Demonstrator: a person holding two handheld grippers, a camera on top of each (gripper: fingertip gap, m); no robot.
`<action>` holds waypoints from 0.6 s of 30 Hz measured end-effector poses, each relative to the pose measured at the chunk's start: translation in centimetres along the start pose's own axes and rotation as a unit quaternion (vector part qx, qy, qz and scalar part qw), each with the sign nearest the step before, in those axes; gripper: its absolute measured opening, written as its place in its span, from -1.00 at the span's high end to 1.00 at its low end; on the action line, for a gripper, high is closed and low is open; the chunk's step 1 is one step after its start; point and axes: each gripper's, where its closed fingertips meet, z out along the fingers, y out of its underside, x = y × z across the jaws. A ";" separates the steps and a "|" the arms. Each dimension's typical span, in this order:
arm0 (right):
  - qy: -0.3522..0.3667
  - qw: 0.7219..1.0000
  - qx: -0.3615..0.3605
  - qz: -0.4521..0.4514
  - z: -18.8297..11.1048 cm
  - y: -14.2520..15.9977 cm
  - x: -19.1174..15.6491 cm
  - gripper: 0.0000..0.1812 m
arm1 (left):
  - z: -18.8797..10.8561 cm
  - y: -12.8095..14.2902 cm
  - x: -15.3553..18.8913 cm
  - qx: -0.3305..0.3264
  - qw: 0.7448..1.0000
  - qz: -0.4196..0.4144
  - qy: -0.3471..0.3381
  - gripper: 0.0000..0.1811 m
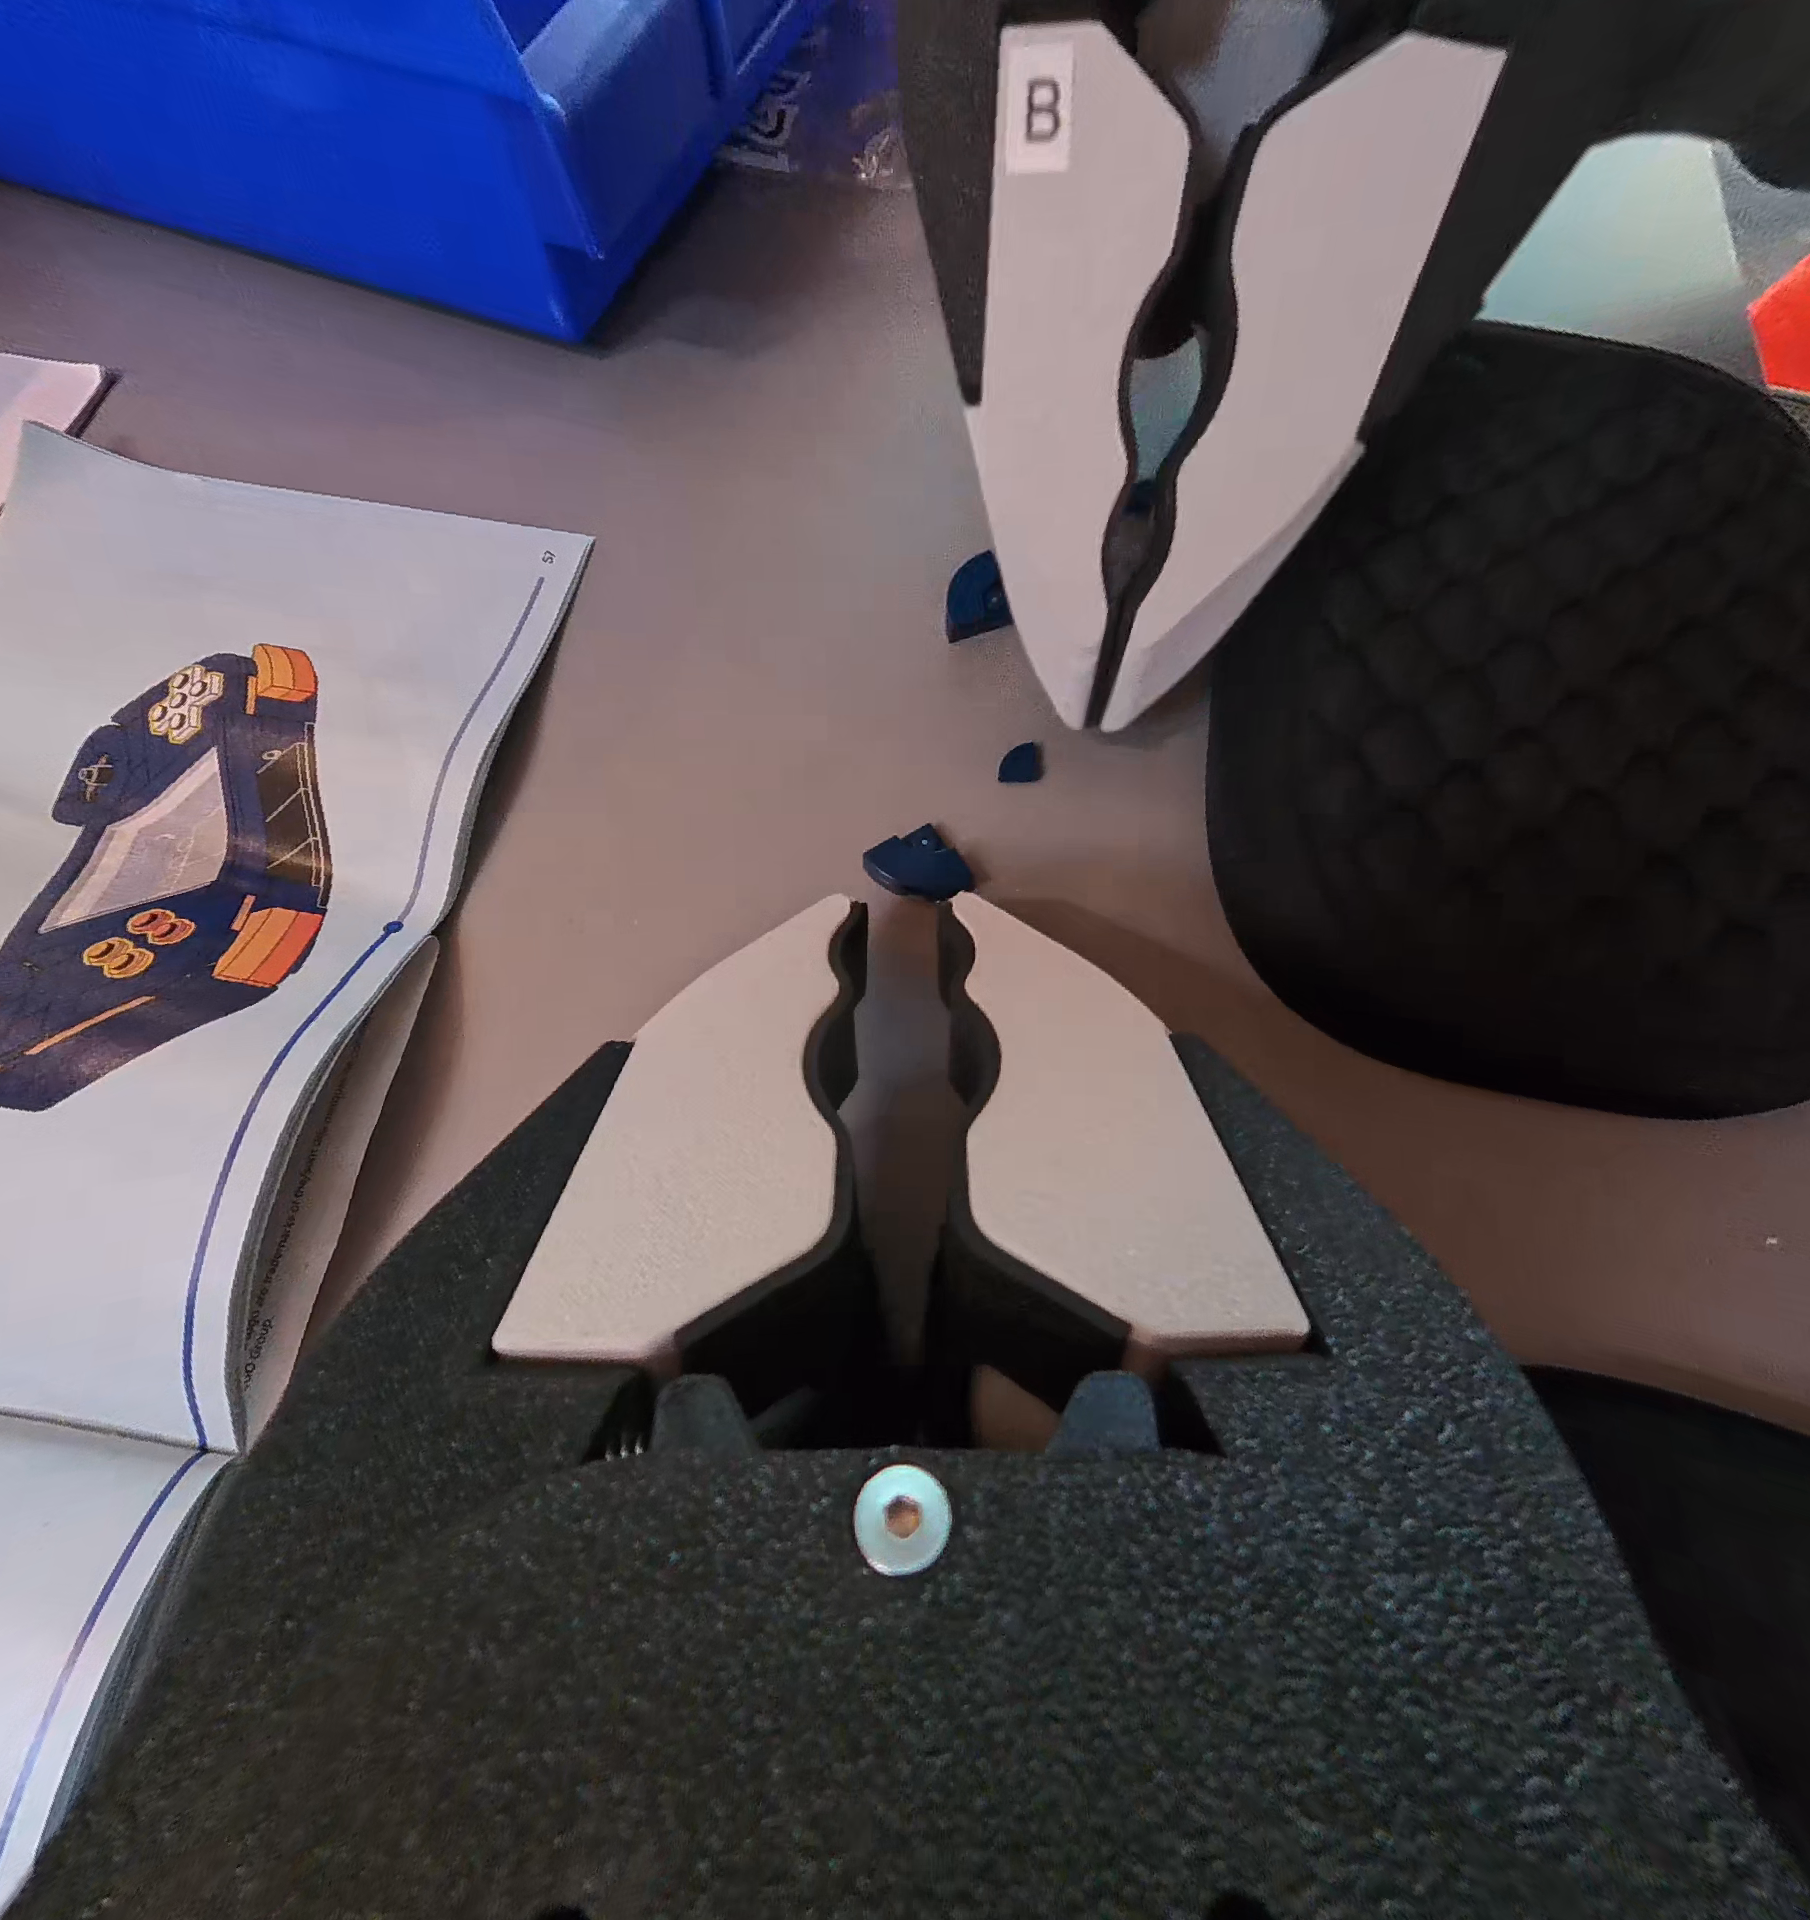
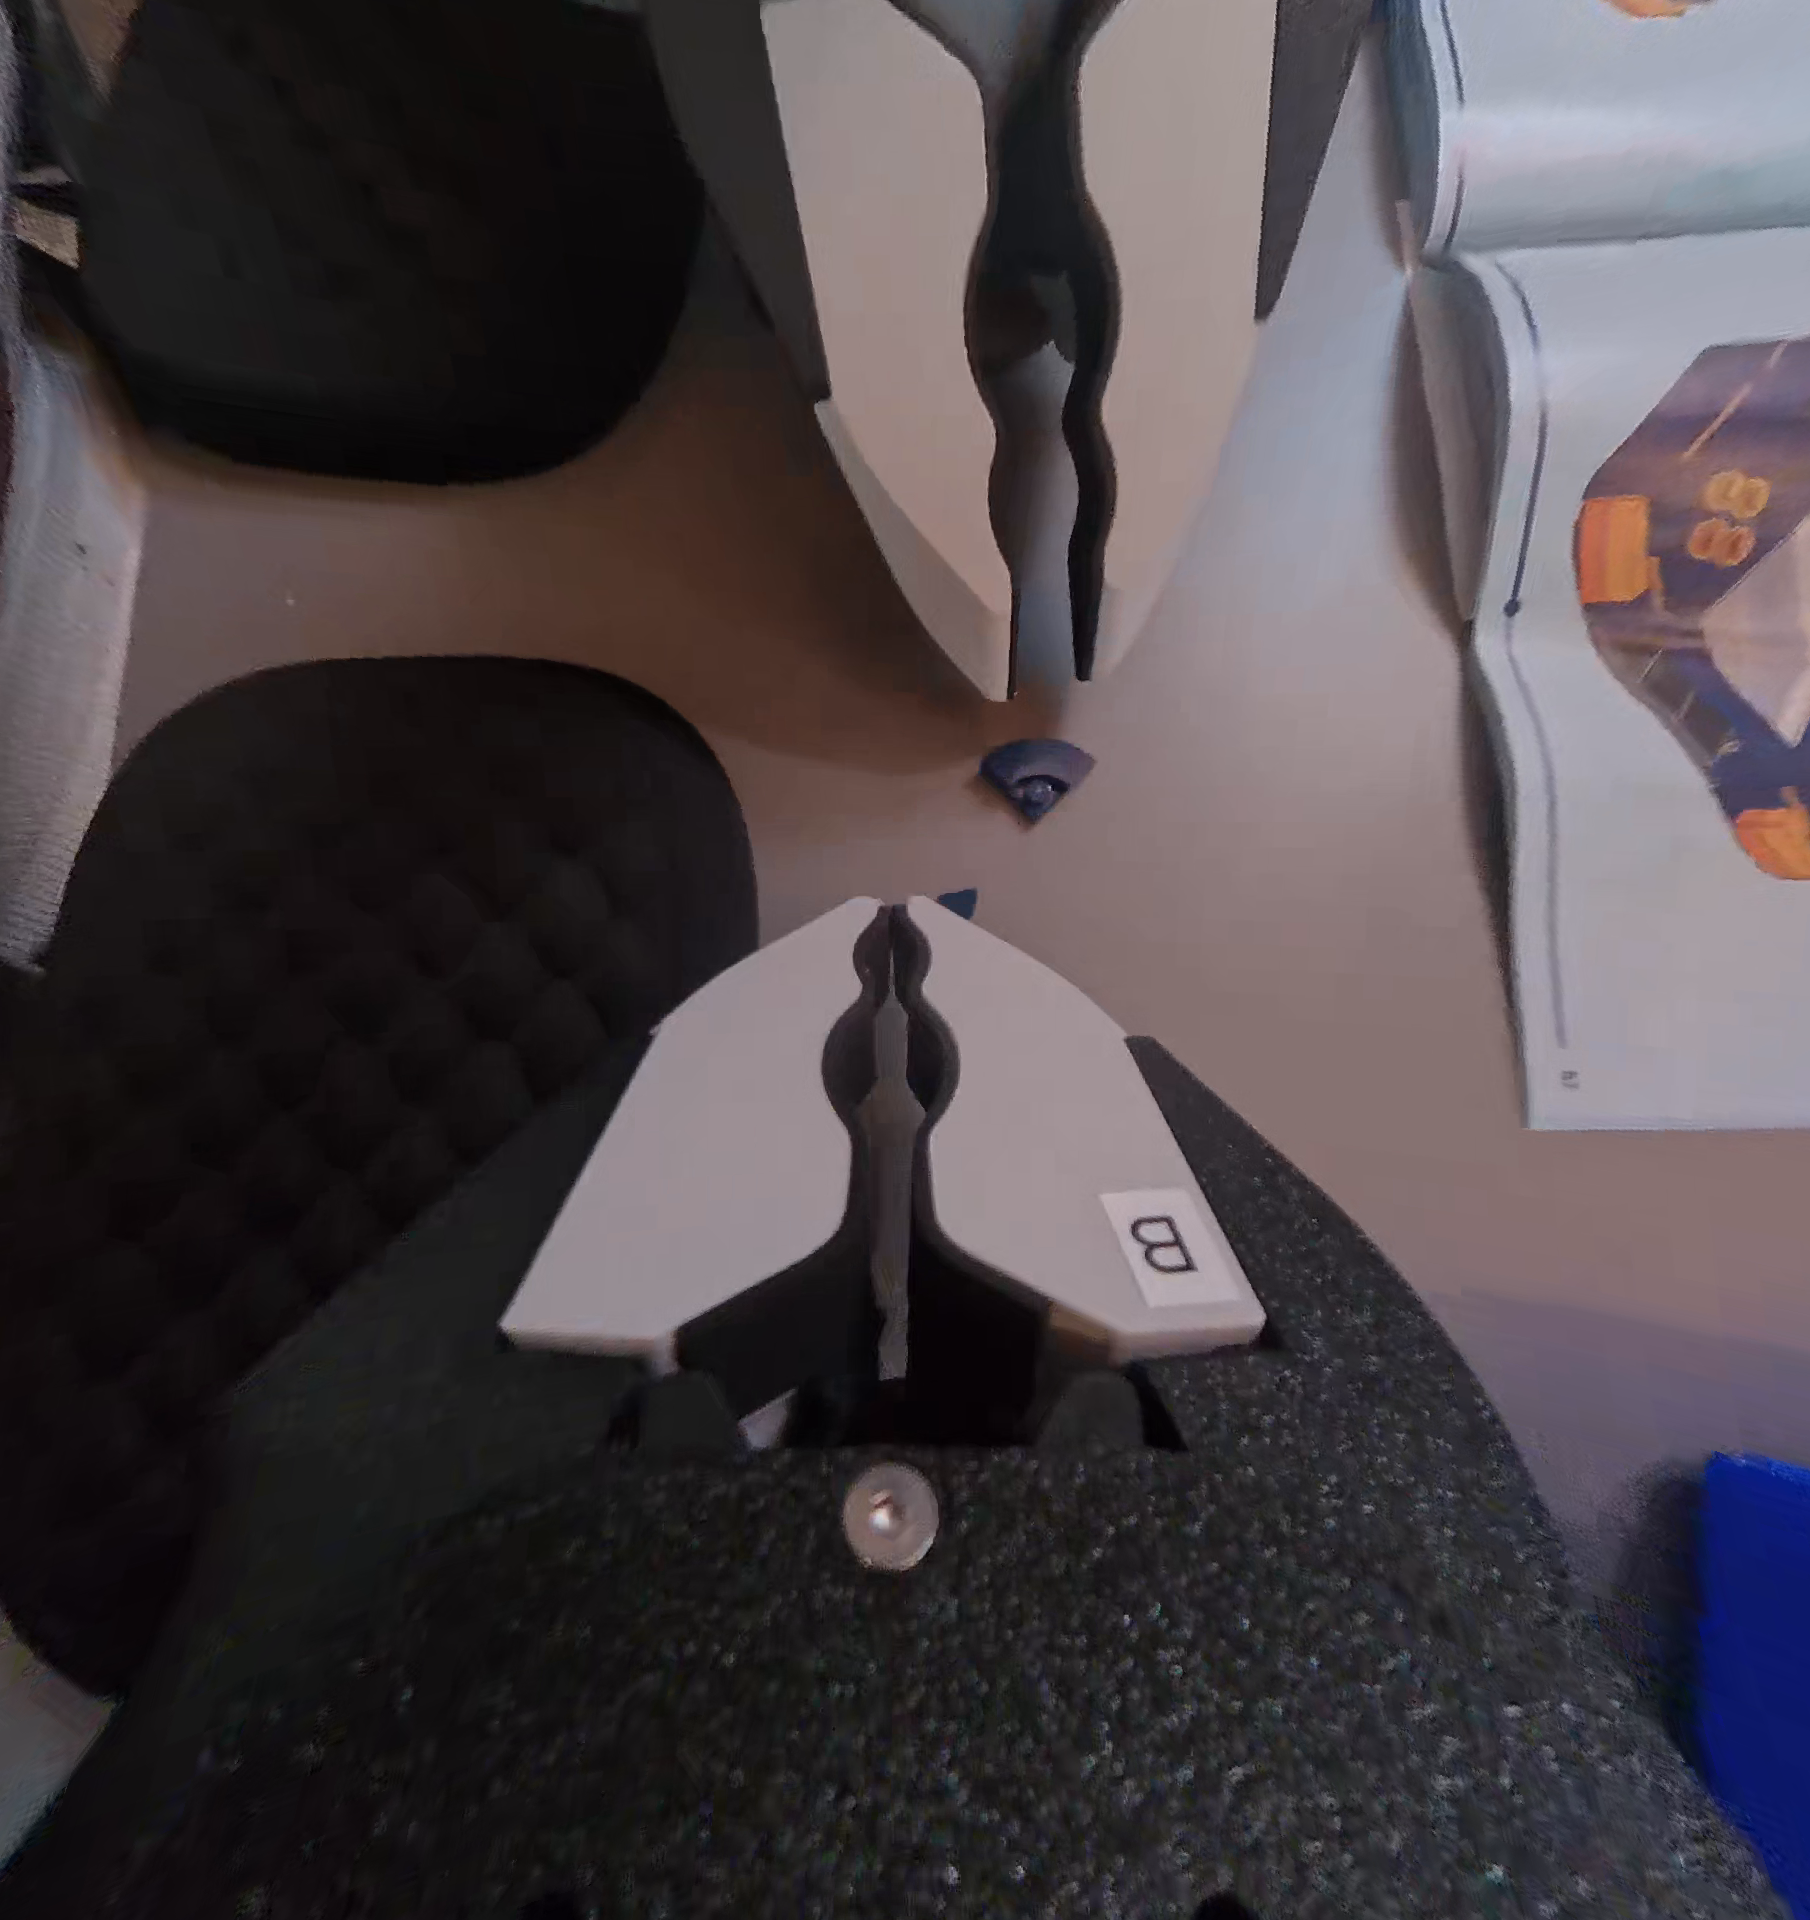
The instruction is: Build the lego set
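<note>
left wrist view: my left gripper (image 1: 906, 906) is slightly apart, empty, tips just short of a dark blue piece (image 1: 920, 862) on the table (image 1: 735, 623). two more blue pieces (image 1: 1020, 764) lie beyond. right gripper (image 2: 893, 909) is pinched closed, empty. manual (image 1: 205, 831) sits left.

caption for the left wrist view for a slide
Open left hand-held gripper nears a dark blue lego piece beside the instruction booklet.
</note>
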 end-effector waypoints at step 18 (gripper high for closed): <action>0.017 0.998 -0.018 0.051 0.4 0.8 -0.1 1.00 | 0.1 0.1 0.1 -0.004 1.000 0.001 0.003 0.85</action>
